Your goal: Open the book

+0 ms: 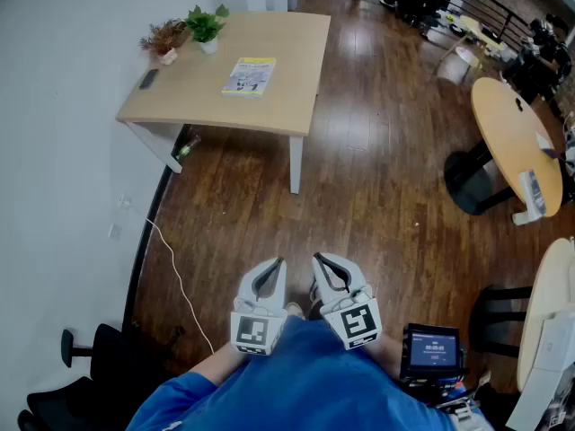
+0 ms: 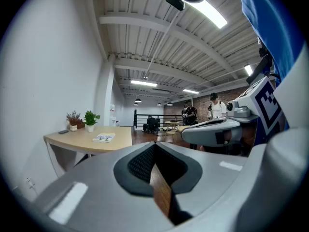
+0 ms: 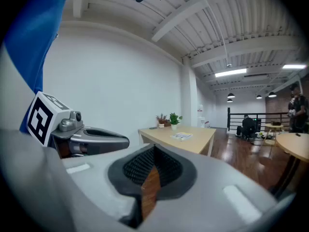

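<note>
Two things are left, the approach and the opening itself: the book [image 1: 249, 76] lies closed on the desk [image 1: 278, 52], well apart from the left gripper [image 1: 280, 262] and right gripper [image 1: 315, 259], whose fingers [image 1: 271, 278] are pressed together with nothing between them.

Light wooden table [image 1: 269, 97] on white legs, standing on a dark plank floor [image 1: 377, 178] beside the left wall. On its top: closed book [image 1: 249, 76] near the middle; green potted plant [image 1: 206, 27] and dried reddish plant [image 1: 164, 39] at the far left; small dark flat device [image 1: 148, 79] by the left edge.
</note>
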